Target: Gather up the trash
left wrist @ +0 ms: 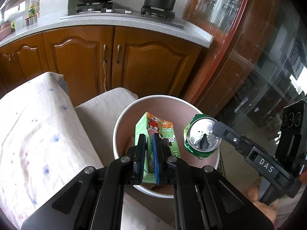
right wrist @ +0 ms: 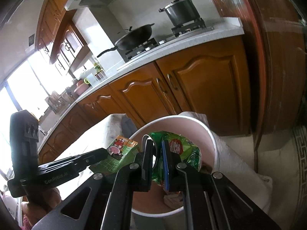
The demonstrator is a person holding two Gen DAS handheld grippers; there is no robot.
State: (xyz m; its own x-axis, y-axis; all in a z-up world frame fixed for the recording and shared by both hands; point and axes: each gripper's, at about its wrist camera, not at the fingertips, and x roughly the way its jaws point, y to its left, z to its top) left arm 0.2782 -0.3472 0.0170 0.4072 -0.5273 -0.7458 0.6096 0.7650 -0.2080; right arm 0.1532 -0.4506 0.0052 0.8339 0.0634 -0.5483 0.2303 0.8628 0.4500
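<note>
Carton [left wrist: 153,134] clamped in left claw [left wrist: 149,140], crushed can [left wrist: 201,138] in right claw [right wrist: 157,149], both over bin [left wrist: 122,118].

Your right gripper [right wrist: 158,149] clamps a crushed green can [right wrist: 184,149] over the white bin [right wrist: 211,134]; your left gripper [right wrist: 104,152] enters from the left, pinching a green carton [right wrist: 119,153] at the bin's rim; behind, a wok [right wrist: 134,36] and pot [right wrist: 182,12] sit on the stove.

Both wrist views look steeply down, close over the same pink bin [left wrist: 122,122], toward the kitchen cabinets [right wrist: 207,88].
</note>
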